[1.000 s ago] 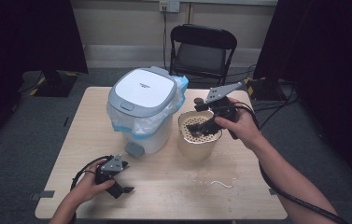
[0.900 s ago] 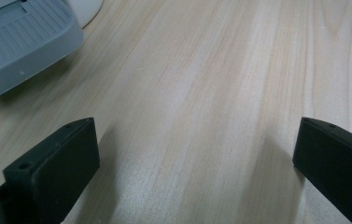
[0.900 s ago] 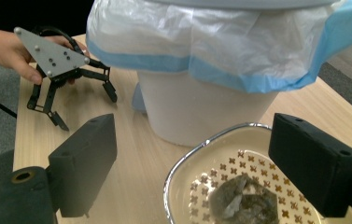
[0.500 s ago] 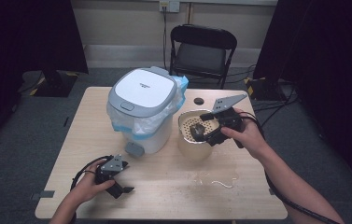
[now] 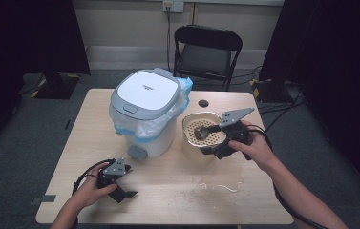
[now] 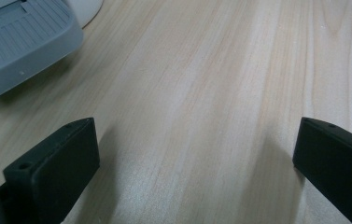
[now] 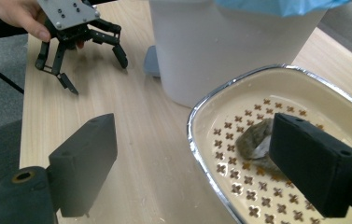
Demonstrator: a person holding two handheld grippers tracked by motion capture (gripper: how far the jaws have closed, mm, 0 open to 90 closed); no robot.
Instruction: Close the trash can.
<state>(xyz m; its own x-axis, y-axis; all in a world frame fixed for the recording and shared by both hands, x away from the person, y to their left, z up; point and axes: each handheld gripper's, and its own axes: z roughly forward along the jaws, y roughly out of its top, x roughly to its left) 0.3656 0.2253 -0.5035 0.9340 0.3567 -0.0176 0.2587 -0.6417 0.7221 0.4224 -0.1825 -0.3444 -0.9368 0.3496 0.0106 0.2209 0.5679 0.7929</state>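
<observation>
Over the near rim of the cream perforated basket (image 5: 201,131), the right gripper (image 5: 207,143) has dropped from above it a second ago. Its jaws gape wide, straddling the rim, one outside, one over a brownish lump (image 7: 254,142) that is partly hidden. The left gripper (image 5: 122,188) lies on the table (image 5: 177,191), unmoved, jaws open and empty, beside the lidded bin (image 5: 144,114).

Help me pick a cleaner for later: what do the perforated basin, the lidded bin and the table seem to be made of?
The basin looks like glossy cream enamel or plastic; its bright silvery rim hints at metal, but that stays open. The bin seems smooth white and grey plastic, lined with a thin blue-edged film bag. The table shows pale wood grain with a matte finish, possibly laminate.
</observation>
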